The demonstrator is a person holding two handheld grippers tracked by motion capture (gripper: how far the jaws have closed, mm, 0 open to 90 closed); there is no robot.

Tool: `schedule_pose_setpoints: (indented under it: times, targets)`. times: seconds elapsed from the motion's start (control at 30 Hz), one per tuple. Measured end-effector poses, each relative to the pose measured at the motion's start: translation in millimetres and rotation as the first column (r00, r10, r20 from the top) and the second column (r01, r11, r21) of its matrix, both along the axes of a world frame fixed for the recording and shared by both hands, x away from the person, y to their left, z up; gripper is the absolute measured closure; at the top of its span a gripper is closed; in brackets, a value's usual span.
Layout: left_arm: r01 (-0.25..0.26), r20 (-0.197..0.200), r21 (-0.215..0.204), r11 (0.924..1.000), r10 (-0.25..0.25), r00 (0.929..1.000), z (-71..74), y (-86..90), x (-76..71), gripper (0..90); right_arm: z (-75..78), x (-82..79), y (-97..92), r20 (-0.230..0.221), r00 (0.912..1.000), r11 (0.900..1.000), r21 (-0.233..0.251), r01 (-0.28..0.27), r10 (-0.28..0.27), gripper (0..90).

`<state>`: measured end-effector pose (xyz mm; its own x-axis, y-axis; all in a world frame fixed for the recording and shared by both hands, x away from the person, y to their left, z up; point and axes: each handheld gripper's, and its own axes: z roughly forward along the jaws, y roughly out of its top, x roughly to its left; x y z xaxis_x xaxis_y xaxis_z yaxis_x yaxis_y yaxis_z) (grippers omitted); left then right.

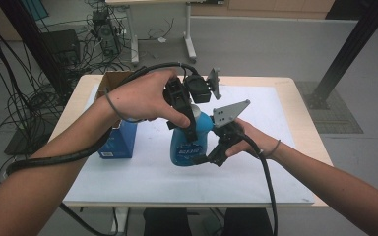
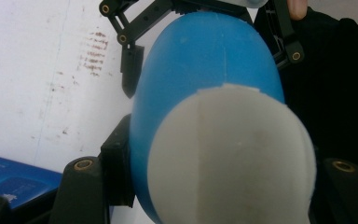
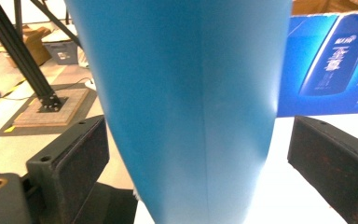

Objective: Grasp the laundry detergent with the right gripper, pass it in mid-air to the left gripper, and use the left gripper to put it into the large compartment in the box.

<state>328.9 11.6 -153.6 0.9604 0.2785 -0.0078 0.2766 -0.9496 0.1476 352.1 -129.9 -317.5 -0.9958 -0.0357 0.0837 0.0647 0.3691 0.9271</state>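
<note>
Blue bottle (image 1: 189, 140) stands upright mid-table, left gripper (image 1: 189, 129) pinching its white cap end from above; right gripper (image 1: 207, 158) jaws spread around the body, released. Handover done, placement remains.

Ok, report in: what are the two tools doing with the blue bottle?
Left tool clamped on the blue bottle near its white cap. Right tool open, pads off its sides. Blue box beside, clear.

Blue bottle (image 3: 191, 107) runs off the top and bottom edges in the right gripper view; its label print (image 1: 187, 155) reads too small up high.
</note>
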Motion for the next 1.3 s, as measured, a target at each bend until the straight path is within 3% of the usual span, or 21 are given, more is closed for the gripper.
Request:
schedule_pose_setpoints:
  times: [0.37,0.63,0.93,1.3]
  targets:
    - [-0.002,-0.003,-0.006,1.0000,0.002,1.0000,0.7,2.1,1.0,38.0,3.6,-1.0,-4.2,0.015,0.9999,0.9999,0.015,0.002,-0.002,4.5]
    - [-0.010,-0.010,0.003,0.9999,0.010,0.9999,1.0,3.9,1.0,38.0,8.0,-0.4,-16.3,0.023,0.9996,0.9998,0.000,0.019,-0.019,4.3]
    - [-0.019,-0.014,0.002,0.9998,0.020,0.9997,1.6,5.9,2.0,38.0,12.8,-0.9,-36.6,0.034,0.9981,0.9977,-0.044,0.052,-0.050,3.6]
    - [-0.044,-0.013,0.015,0.9989,0.044,0.9989,2.3,10.2,6.7,38.0,13.9,-1.2,-65.8,0.075,0.9902,0.9813,-0.144,0.128,-0.118,3.4]
